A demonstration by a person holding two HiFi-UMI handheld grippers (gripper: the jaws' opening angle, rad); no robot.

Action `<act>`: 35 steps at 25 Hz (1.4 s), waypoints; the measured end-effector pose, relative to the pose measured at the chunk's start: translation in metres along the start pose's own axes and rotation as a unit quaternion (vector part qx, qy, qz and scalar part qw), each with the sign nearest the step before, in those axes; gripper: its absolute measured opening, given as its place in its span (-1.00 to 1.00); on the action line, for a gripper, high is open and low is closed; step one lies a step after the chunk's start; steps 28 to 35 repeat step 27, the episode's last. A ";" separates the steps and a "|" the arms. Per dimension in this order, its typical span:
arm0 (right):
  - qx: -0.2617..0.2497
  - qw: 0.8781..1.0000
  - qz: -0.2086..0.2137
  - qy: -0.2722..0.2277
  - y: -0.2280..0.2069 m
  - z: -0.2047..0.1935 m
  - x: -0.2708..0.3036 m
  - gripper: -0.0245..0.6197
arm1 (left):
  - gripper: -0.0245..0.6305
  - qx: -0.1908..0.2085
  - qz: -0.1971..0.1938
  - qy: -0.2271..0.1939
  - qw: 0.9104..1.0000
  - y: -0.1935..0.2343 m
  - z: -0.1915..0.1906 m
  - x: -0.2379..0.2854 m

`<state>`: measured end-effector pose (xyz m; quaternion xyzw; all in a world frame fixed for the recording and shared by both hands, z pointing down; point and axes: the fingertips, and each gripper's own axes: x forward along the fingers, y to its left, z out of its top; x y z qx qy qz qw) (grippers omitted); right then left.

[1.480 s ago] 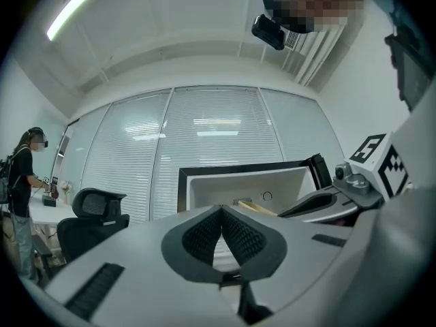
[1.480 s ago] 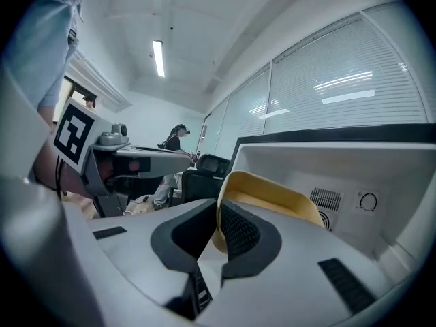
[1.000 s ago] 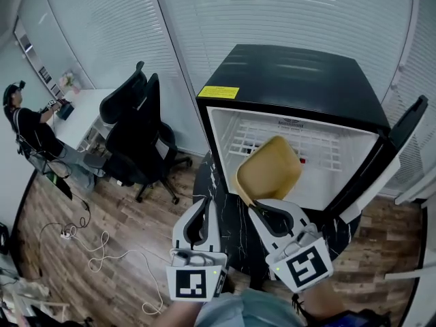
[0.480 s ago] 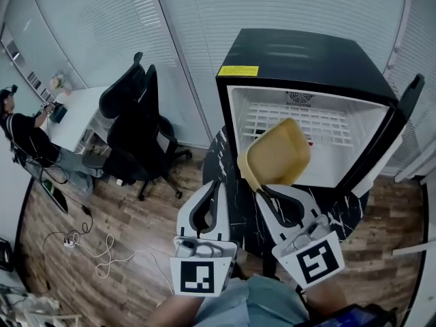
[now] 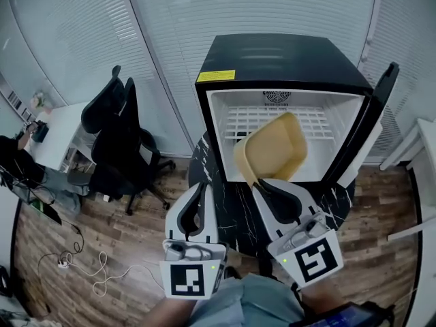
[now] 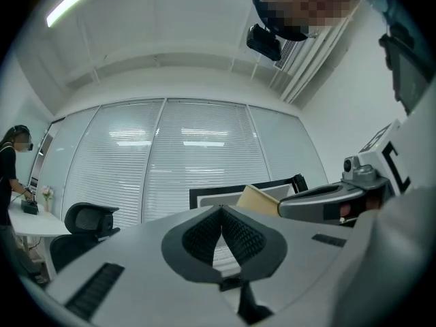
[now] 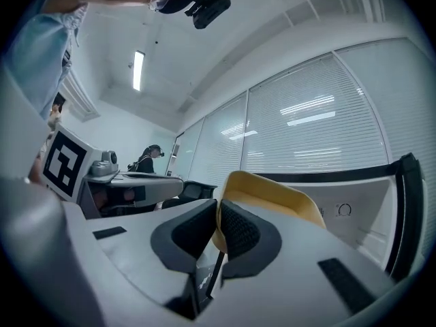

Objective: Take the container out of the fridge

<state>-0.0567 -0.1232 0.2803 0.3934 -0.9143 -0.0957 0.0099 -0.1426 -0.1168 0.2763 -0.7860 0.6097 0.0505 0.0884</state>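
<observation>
A yellow container hangs tilted in front of the open black fridge, outside its white, empty-looking interior. My right gripper is shut on the container's lower rim. In the right gripper view the pads pinch the yellow wall of the container. My left gripper is shut on nothing, to the left of the container and apart from it. In the left gripper view its jaws meet at the tip, with the container and the right gripper at the right.
The fridge door stands open at the right. A round black marble table lies below both grippers. Two black office chairs stand at the left, a person sits at a white desk, and a cable lies on the wooden floor.
The right gripper has risen a little with the container still in its jaws. The left gripper rose alongside it. The head view has shifted.
</observation>
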 end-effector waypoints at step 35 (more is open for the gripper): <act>0.003 1.000 -0.003 0.002 -0.025 -0.005 -0.007 -0.82 | -0.88 0.001 -0.005 -0.010 1.000 -0.018 0.000 0.019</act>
